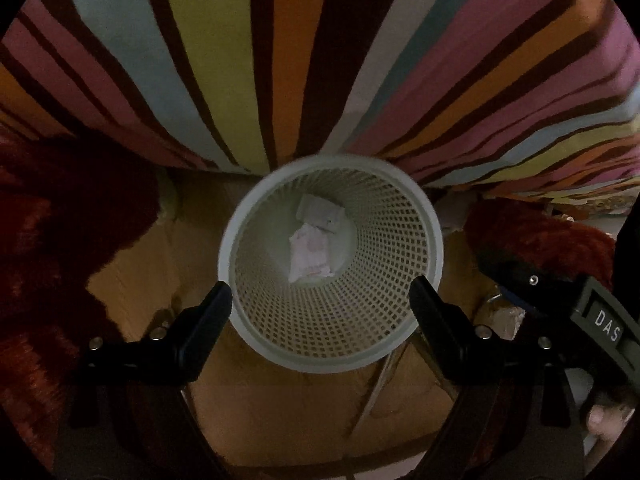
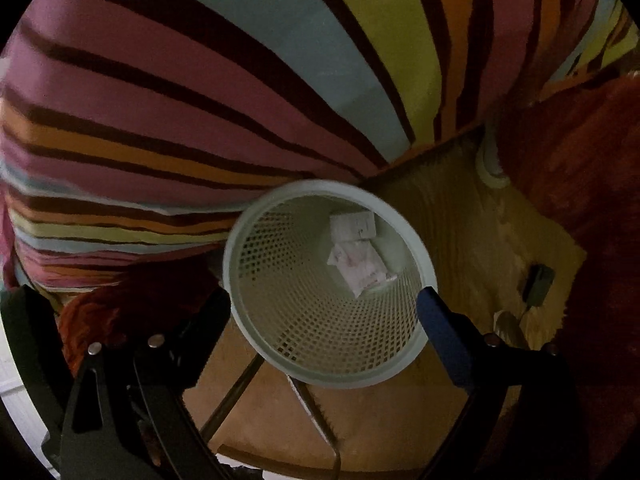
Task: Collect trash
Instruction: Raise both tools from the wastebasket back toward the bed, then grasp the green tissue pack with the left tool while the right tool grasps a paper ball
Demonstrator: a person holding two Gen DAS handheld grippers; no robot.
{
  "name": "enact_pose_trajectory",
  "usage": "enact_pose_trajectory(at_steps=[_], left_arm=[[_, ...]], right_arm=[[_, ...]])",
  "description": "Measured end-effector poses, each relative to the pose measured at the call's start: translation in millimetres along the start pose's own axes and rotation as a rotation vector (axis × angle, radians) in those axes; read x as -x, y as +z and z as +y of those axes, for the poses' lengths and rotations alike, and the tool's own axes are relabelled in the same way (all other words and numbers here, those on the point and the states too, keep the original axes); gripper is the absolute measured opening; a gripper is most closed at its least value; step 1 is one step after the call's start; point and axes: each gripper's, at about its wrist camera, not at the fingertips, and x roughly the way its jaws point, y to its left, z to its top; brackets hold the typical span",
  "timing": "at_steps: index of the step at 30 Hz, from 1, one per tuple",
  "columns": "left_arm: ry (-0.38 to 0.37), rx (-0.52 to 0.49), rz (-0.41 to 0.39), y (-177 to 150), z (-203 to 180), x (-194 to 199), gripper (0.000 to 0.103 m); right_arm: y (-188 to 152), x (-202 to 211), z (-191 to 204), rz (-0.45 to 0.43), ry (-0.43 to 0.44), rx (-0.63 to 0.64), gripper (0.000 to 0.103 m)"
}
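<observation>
Nearest the lens, the left claw (image 1: 322, 292) is spread wide with nothing gripped, its two black fingers sitting either side of the near rim of the white mesh bin (image 1: 416, 216). Same deal in the other view: the right claw (image 2: 324, 304) is splayed wide and nothing is held, one finger black, the other blue. Part of the right claw's body can also be spotted at the right edge of the left view, labelled "DAS".

Down at the bottom of the bin, two crumpled papers (image 1: 310, 254) are seen, one lying just beyond the other, touching or nearly so. The bin is stood on a tan wooden floor (image 1: 280, 408), with a dark red fuzzy rug (image 1: 44, 248) off to the sides. Right behind the bin, a striped bedspread (image 1: 288, 52) is draped, in pink, blue, yellow, orange and brown.
</observation>
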Motion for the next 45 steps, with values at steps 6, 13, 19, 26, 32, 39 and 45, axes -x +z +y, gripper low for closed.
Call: enact_pose_trajectory(at_steps=[6,13,19,26,32,39,45], left_arm=[[0.028,-0.04,-0.128,-8,-1,42,0.088],[0.075,-0.06,-0.369,-8,3,107,0.088],[0.105,-0.06,-0.535,13,0,159,0.088],[0.075,-0.068,-0.596,56,-15,186,0.088],[0.041,0.011,-0.621,107,-14,202,0.088],[0.012,0.071,-0.603,163,-17,198,0.088],[-0.006,0.138,-0.556,210,-18,186,0.088]], right_arm=[[-7,43,19,-0.138,0.046,0.09,0.092],[-4,115,44,-0.449,0.073,0.211,0.095],[5,154,78,-0.646,0.005,0.38,0.095],[30,178,105,-0.744,-0.014,0.462,0.095],[57,183,125,-0.82,-0.031,0.474,0.095],[102,171,150,-0.774,-0.051,0.541,0.095],[129,155,164,-0.741,-0.083,0.599,0.095]])
